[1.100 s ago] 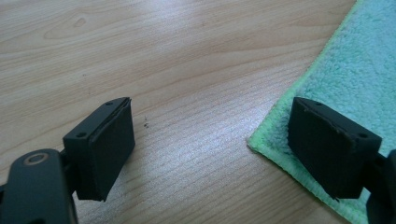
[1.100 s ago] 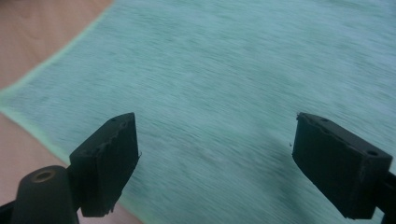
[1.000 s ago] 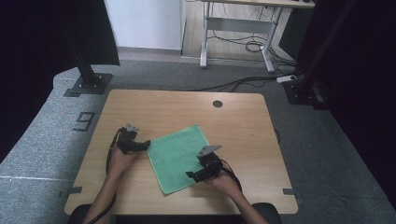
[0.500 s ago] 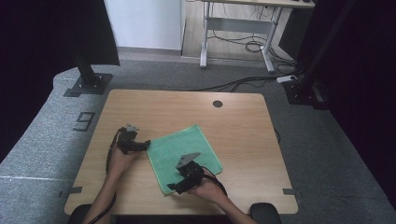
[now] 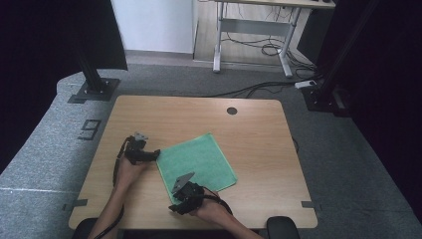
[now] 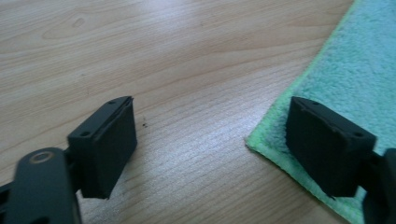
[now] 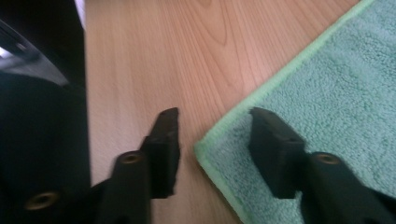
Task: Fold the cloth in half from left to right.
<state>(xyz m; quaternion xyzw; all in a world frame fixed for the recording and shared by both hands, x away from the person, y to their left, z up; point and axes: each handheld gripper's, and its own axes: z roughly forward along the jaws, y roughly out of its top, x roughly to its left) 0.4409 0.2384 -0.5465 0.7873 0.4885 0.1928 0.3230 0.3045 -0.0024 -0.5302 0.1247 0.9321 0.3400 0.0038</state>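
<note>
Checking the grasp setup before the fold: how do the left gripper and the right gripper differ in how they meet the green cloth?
The left gripper is spread wide, while the right gripper is open more narrowly. The left gripper sits at the left corner of the green cloth; the right gripper sits at its near corner. Both straddle a corner, one jaw over the cloth and one over the bare wooden table, and neither has closed on it.

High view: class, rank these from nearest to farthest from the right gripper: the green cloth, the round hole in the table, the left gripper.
Measured from the right gripper, at the table's near edge:
1. Green cloth, its near corner right at the jaws.
2. Left gripper, at the cloth's left corner.
3. Round hole, by the far edge of the table.
</note>
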